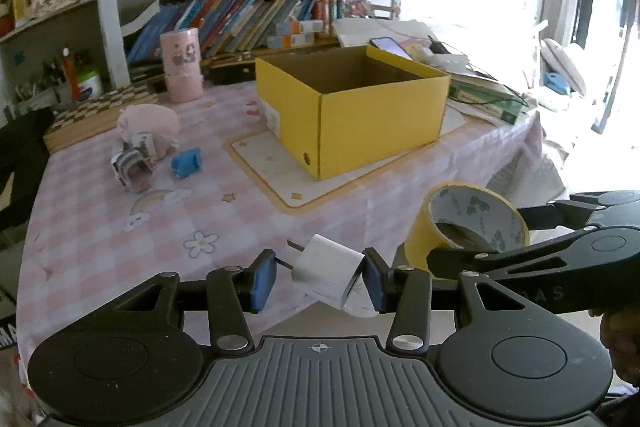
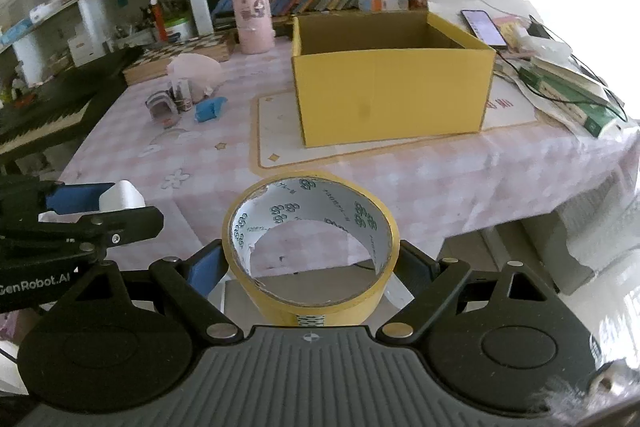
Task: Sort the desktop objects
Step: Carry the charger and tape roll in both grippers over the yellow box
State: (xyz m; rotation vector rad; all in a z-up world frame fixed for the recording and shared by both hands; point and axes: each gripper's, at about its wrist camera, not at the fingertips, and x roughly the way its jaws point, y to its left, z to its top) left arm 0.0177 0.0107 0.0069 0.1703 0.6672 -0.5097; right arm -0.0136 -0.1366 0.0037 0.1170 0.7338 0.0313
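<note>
My left gripper (image 1: 320, 277) is shut on a white plug adapter (image 1: 326, 273), held above the table's near edge with its prongs pointing left. My right gripper (image 2: 310, 269) is shut on a yellow tape roll (image 2: 312, 247), held over the near edge; the roll also shows in the left wrist view (image 1: 466, 227). The open yellow cardboard box (image 1: 352, 111) stands on a mat mid-table and also shows in the right wrist view (image 2: 390, 83). A blue clip (image 1: 186, 163), a small printed carton (image 1: 134, 163) and a pink pig toy (image 1: 150, 125) lie to the left.
A pink cylinder container (image 1: 182, 65) stands behind the pig. Bookshelves (image 1: 240, 23) line the back. Books, cables and a phone (image 2: 482, 27) crowd the right side. A keyboard (image 2: 52, 107) sits off the left edge. A checkered board (image 1: 104, 107) lies at the back left.
</note>
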